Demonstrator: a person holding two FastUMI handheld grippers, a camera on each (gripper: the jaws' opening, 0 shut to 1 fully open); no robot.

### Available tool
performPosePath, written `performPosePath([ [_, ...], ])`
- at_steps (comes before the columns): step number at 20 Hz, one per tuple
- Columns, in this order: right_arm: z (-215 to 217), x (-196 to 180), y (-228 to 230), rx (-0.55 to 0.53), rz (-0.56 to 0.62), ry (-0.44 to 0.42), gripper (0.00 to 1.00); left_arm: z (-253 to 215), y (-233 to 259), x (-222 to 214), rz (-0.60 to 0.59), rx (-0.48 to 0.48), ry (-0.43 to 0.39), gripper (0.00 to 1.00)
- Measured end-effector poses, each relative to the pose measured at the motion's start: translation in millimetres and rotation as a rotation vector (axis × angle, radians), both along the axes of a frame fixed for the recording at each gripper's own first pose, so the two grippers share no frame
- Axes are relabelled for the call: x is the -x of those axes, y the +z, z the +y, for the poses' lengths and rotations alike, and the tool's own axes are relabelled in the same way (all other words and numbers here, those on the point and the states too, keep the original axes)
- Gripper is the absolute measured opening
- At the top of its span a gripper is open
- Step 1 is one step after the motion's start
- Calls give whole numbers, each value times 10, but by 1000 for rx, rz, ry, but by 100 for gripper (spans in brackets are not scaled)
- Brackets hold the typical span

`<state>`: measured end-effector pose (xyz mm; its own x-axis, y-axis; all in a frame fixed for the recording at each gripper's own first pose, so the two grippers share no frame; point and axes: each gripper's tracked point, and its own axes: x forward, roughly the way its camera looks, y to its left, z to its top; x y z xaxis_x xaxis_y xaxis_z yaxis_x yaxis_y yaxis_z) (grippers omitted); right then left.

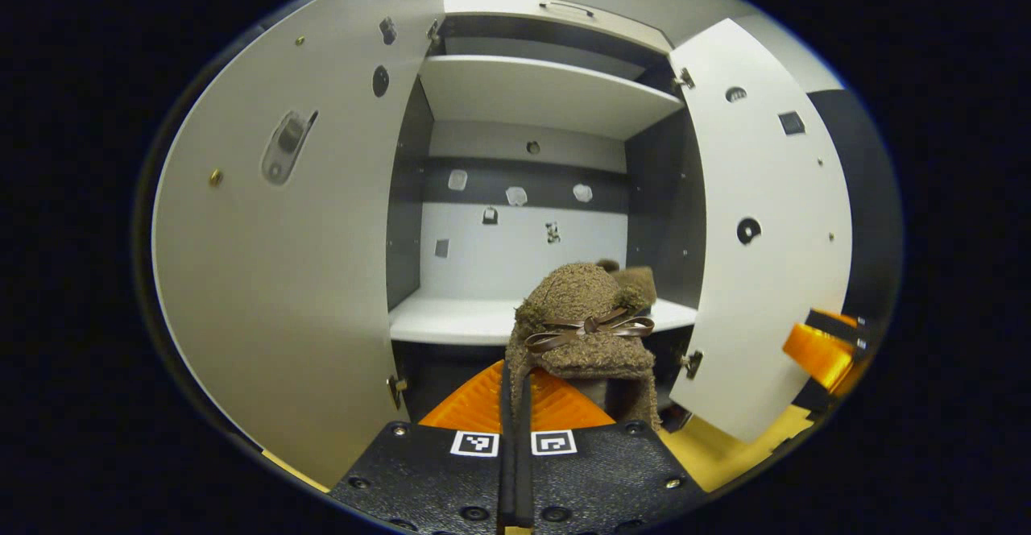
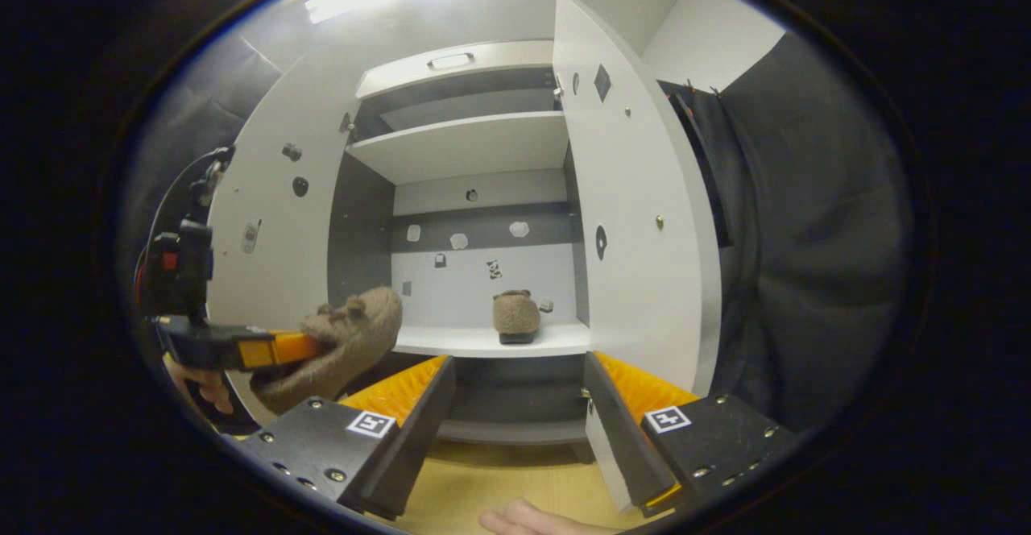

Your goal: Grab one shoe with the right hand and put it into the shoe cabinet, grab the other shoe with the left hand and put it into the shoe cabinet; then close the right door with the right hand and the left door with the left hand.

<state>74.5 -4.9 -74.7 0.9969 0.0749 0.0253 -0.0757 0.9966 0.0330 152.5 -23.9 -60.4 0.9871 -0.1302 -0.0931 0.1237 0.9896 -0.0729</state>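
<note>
Looking along the left gripper (image 1: pixel 515 406) in the left gripper view: fingers together, clamped on the brown slipper (image 1: pixel 586 325), which sits directly ahead at the fingertips, bow facing back. Beyond it, the lower shelf (image 1: pixel 451 321) of the shoe cabinet (image 1: pixel 532 92), slightly above finger height. Risk: toe catching the shelf's front edge if carried in too low; grip looks thin, on the heel rim only, so a knock could twist the slipper loose. Left door (image 1: pixel 274 277) close on the near-left side, right door (image 1: pixel 765 237) ahead-right; a sideways drift could bump either.

Turning to the right gripper view: right gripper (image 2: pixel 519 406) with fingers wide apart, holding nothing. Second slipper (image 2: pixel 515 316) straight ahead, well beyond the fingertips, resting on the shelf. Far to the left, the other gripper carrying the first slipper (image 2: pixel 338 346) toward the opening. Risk: incoming slipper shoving the shelved one.
</note>
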Motion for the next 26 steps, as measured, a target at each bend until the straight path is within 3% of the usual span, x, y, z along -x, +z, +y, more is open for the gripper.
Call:
performPosePath([
  [1, -9, 5, 15, -4, -5, 4, 94, 28, 106, -122, -12, 7, 20, 0],
  [6, -60, -28, 47, -22, -15, 24, 97, 134, 595, -796, -68, 12, 116, 0],
  [9, -74, -51, 33, -30, -12, 36, 97, 120, 650, -1137, -51, 41, 120, 1],
  [18, -143, -145, -139, -63, 29, 57, 97, 269, 175, -2208, 62, 135, 185, 1],
  [20, -155, -165, -184, -66, 40, 52, 94, 295, 34, -2369, 74, 116, 187, 1],
  [24, -89, -155, -240, -60, 52, 73, 97, 367, -174, -2480, 81, 157, 204, 3],
  [25, -85, -166, -245, -55, 53, 72, 94, 368, -198, -2490, 82, 153, 195, 5],
  [26, -67, -168, -244, -50, 50, 74, 96, 300, -213, -2514, 88, 156, 167, 6],
])
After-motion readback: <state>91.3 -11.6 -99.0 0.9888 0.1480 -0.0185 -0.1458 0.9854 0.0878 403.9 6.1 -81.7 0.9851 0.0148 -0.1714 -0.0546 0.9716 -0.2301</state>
